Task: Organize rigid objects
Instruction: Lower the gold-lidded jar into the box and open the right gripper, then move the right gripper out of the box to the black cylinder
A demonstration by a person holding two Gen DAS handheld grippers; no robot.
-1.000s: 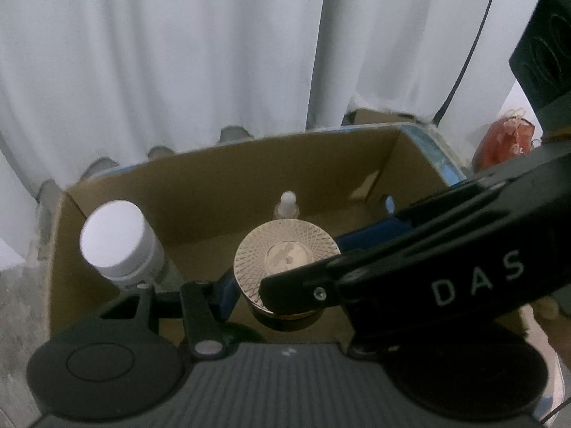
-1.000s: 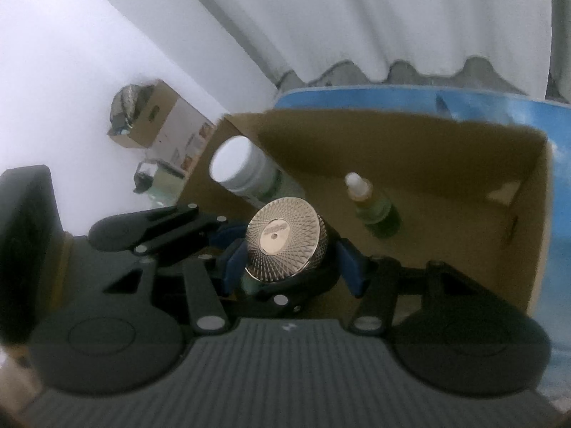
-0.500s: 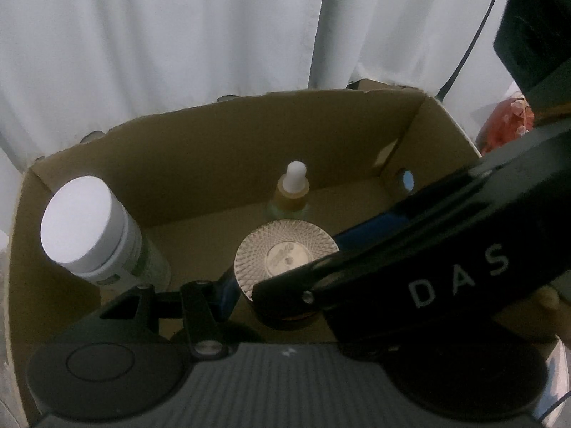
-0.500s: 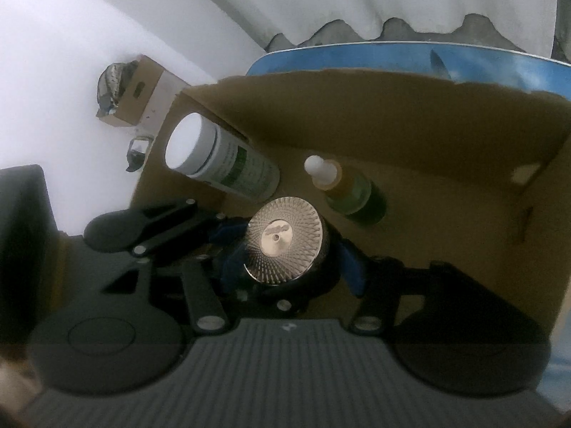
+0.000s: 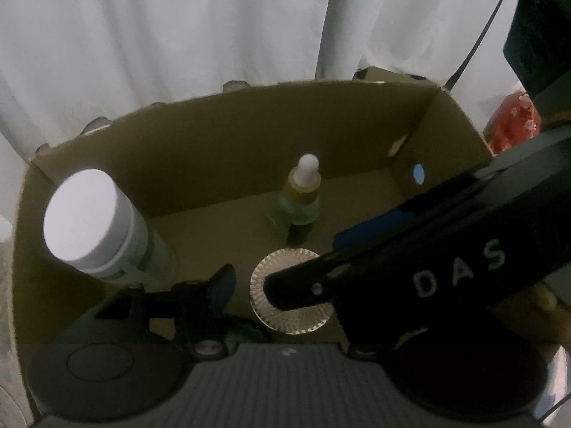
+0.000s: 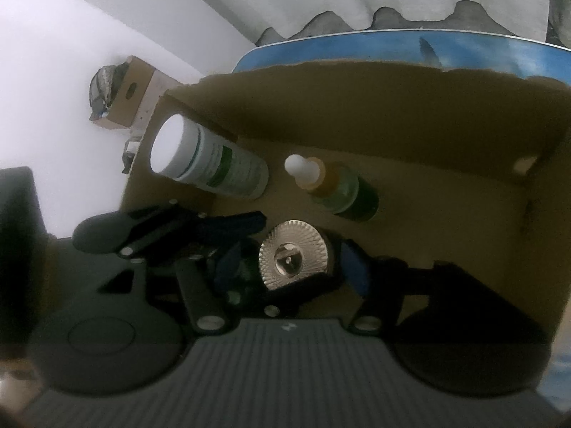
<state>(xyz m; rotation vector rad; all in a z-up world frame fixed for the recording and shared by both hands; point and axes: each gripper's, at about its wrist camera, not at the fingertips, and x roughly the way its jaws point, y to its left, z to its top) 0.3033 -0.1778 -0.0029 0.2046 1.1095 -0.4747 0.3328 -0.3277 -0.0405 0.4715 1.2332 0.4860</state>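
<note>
Gold ribbed-cap jar (image 6: 291, 260) is sitting low inside the cardboard box (image 6: 446, 114), between both tools' blue pads. Right gripper (image 6: 289, 262) and left gripper (image 5: 282, 267) jaws have just been opening, pads standing clear. Beyond the jar: dropper bottle (image 6: 335, 185), white-lidded bottle (image 6: 210, 164).

Open brown cardboard box (image 5: 221, 142) (image 6: 410, 107) – holds three rigid things on its floor. White-capped cylindrical bottle with green-printed label (image 5: 96, 224) (image 6: 210, 164) upright in left corner, close to side wall. Small green glass dropper bottle with amber collar and white bulb tip (image 5: 301, 196) (image 6: 335, 187) upright mid-floor, near back wall, apart from first. Dark jar with round gold ribbed lid (image 5: 285, 296) (image 6: 294, 260) upright in front of dropper – lid face up, partly hidden in left view.
</note>
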